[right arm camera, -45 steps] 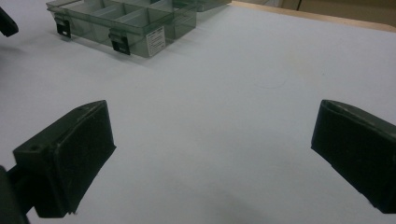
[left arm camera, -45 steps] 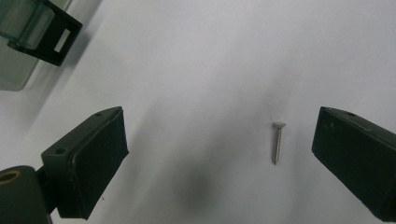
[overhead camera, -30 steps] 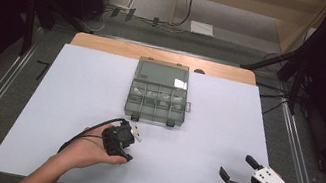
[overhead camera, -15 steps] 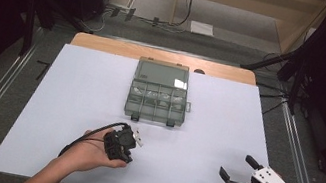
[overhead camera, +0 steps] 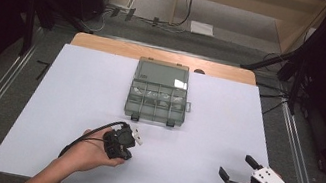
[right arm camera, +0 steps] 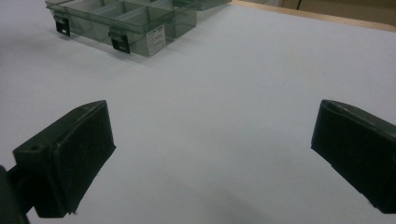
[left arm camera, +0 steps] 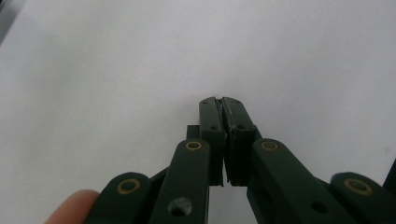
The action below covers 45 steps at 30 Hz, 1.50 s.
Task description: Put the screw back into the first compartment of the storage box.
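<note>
Left gripper (overhead camera: 134,135): jaws just closing, now pressed flat together in left gripper view (left arm camera: 220,109), nothing between them; bare white table cover (left arm camera: 303,56) ahead. Earlier high views: white tip parts spread a little wider than now. Same spot on the near-left part of the table, just in front of the box, no contact with it.

Right gripper (overhead camera: 237,169): jaws wide apart, empty; pads (right arm camera: 70,158) standing clear above the sheet in right gripper view. Near-right corner of the table, same place as in the earlier views, well apart from the box.

Compartment box (overhead camera: 157,101): grey, translucent, centre of the table toward the far edge, lid tilted back and open behind it, two dark latches (right arm camera: 120,45) on the near wall. Contents of compartments too small to make out.

Judgement: closing on nothing, so probably a test squeeze or a reset, not a grasp. No progress on the box yet; work apparently at the very start. Next likely need: left jaws reopened before any reach toward the box or a latch.
</note>
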Motion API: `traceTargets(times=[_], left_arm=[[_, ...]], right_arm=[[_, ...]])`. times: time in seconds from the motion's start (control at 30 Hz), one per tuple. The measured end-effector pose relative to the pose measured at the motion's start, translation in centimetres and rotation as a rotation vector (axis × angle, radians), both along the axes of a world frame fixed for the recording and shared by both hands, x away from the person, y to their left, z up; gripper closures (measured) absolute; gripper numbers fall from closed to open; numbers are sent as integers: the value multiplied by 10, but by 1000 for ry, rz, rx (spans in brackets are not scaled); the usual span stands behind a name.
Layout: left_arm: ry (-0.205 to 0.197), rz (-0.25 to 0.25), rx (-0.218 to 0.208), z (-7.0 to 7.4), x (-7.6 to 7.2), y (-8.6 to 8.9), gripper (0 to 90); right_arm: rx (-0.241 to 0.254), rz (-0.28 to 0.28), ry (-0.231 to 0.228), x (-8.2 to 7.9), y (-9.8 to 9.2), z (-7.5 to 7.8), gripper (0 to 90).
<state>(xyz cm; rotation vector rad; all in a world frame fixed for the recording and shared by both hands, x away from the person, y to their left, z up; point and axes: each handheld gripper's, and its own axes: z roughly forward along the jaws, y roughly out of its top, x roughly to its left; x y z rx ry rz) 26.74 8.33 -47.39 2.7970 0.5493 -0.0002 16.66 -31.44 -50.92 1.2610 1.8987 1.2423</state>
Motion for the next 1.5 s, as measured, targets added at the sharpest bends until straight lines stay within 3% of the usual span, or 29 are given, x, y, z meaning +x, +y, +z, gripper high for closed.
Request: traceTargets(times=[0.17, 0.9, 1.5], left_arm=[[19, -4, -13, 1, 1, 0, 880], [-3, 35, -58, 17, 22, 4, 880], [-15, 57, -54, 28, 45, 6, 880]], right_arm=[[2, -2, 2, 0, 0, 0, 0], [1, -1, 2, 0, -1, 0, 0], [1, 0, 3, 0, -1, 0, 0]])
